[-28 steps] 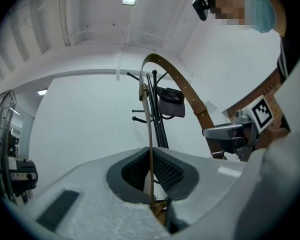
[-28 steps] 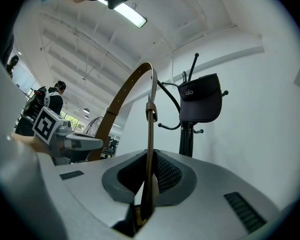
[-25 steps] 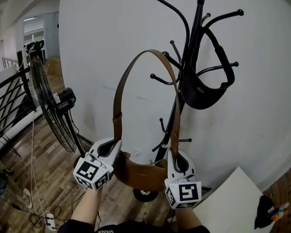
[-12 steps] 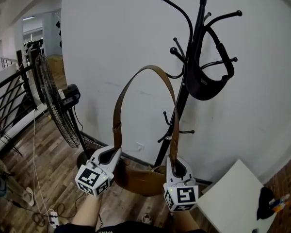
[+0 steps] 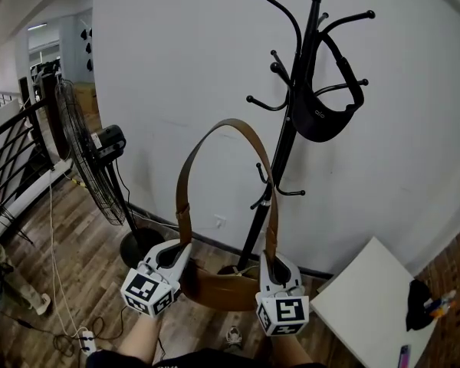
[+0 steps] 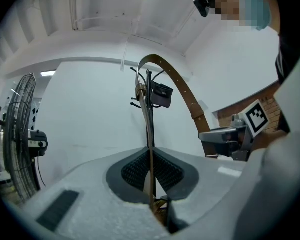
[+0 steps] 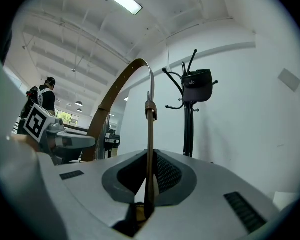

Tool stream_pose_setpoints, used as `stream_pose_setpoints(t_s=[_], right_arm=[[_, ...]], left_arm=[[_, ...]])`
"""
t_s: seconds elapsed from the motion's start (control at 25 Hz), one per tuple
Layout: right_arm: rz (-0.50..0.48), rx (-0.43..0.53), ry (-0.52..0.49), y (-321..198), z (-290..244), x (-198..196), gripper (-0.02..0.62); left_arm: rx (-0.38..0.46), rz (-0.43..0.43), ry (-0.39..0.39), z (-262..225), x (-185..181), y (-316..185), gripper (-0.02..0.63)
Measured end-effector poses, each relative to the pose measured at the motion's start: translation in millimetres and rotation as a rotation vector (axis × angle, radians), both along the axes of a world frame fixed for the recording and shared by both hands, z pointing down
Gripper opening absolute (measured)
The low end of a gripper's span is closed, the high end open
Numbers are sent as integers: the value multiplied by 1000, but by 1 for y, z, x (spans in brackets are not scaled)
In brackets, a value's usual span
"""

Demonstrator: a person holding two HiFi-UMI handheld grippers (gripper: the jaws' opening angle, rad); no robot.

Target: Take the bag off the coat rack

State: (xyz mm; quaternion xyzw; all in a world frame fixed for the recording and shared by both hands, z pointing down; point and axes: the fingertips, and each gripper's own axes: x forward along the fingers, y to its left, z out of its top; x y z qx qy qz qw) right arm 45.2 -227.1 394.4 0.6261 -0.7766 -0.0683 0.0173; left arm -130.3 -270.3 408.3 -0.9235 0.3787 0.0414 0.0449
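Observation:
A brown leather bag (image 5: 224,288) hangs between my two grippers, its long strap (image 5: 226,123) arching up in front of the white wall, clear of the hooks. My left gripper (image 5: 179,245) is shut on the strap's left end (image 6: 150,166), just above the bag. On the other side, my right gripper (image 5: 272,261) is shut on the strap's right end (image 7: 149,160). The black coat rack (image 5: 290,140) stands behind, to the right. A black bag (image 5: 322,117) still hangs on its upper hooks, seen also in the gripper views (image 6: 161,94) (image 7: 196,86).
A standing fan (image 5: 84,159) stands left by a black railing (image 5: 15,148). A white board or tabletop (image 5: 368,305) lies at lower right, with a dark object (image 5: 419,313) beside it. A power strip (image 5: 84,343) and cables lie on the wooden floor.
Both grippers and the brown bag have dropped lower and drawn back from the rack. The strap's arch, earlier up among the hooks, now sits below and left of them.

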Motion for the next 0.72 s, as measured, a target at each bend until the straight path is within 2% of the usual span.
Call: stream_pose_setpoints(t_s=[0.72], right_arm=[[-19, -132, -49, 57, 65, -27, 26]], left_arm=[[-109, 10, -21, 56, -28, 65, 18]])
